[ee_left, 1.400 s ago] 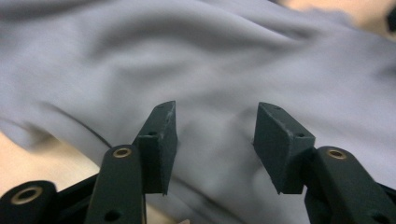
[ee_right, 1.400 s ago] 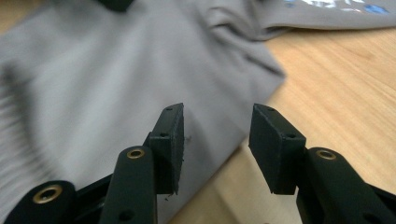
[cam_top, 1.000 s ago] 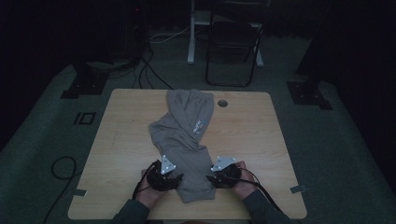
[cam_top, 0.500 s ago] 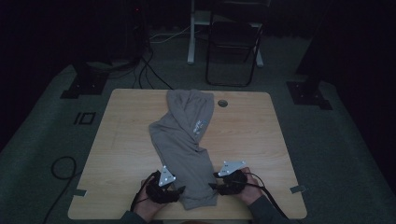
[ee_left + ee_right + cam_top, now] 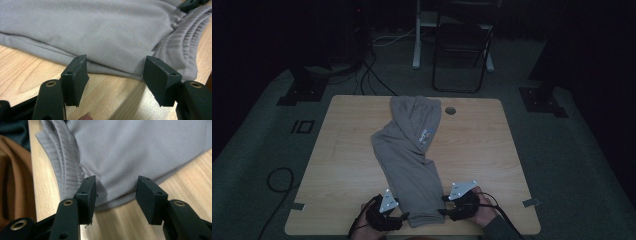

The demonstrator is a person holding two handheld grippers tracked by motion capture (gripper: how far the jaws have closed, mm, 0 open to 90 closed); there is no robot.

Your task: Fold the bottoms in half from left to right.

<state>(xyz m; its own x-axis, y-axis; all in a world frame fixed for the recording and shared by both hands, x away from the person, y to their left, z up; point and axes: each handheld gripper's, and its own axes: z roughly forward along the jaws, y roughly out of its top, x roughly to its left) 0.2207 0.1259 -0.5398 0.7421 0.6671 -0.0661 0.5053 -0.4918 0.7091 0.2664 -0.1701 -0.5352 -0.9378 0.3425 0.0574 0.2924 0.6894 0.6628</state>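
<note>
Left hand-held gripper (image 5: 115,75) had just been opening its jaws, which stood apart at the folded side edge of the grey trousers (image 5: 409,155) with nothing pinched. Right hand-held gripper (image 5: 116,195) also gaped, its pads flanking the hem beside the ribbed waistband (image 5: 63,160). Soft knit cloth lay slanted from the lower centre to the upper centre of the pale wood-grained worktop (image 5: 492,150), rounded at its corners.
</note>
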